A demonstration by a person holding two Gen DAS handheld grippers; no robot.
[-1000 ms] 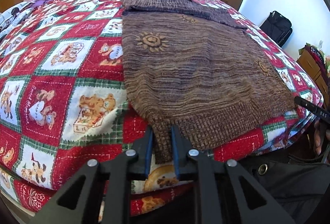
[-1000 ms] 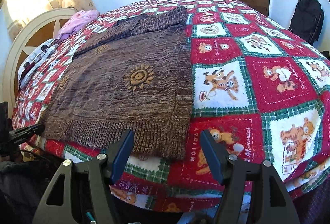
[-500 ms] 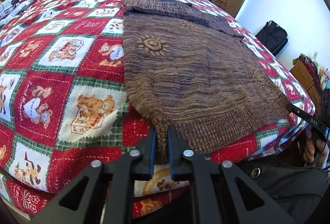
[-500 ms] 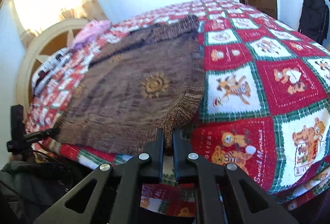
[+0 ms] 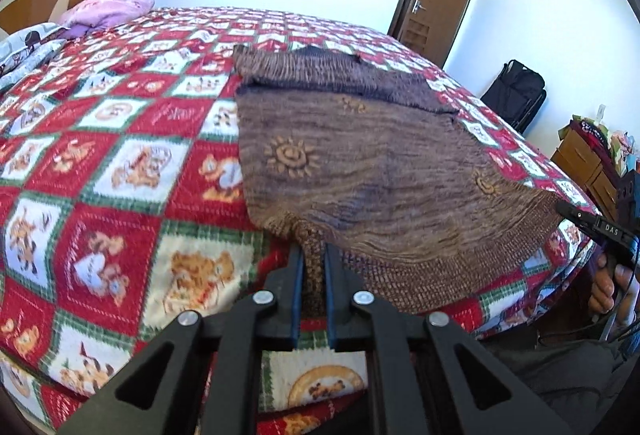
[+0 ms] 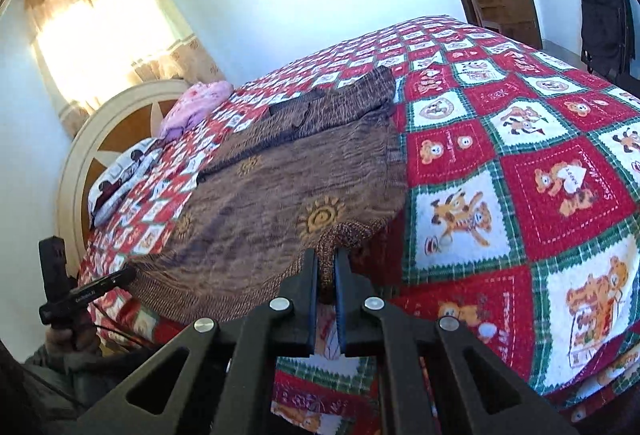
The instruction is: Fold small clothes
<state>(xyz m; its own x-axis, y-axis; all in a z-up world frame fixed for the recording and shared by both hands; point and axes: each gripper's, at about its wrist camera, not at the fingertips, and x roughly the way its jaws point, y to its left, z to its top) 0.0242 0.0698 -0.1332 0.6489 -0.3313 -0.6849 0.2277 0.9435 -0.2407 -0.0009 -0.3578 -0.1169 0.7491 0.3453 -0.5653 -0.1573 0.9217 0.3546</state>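
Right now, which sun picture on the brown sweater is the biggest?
The sun near the sweater's left edge in the left wrist view. The other two suns are smaller and fainter.

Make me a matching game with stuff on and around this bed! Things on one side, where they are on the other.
Things:
1. brown knitted sweater
2. pink blanket
3. black bag
4. left claw

Places:
A. on the floor by the wall
B. up by the headboard
C. spread on the teddy-bear quilt
D. pinching the sweater's hem corner

Pairs: 1-C, 2-B, 3-A, 4-D
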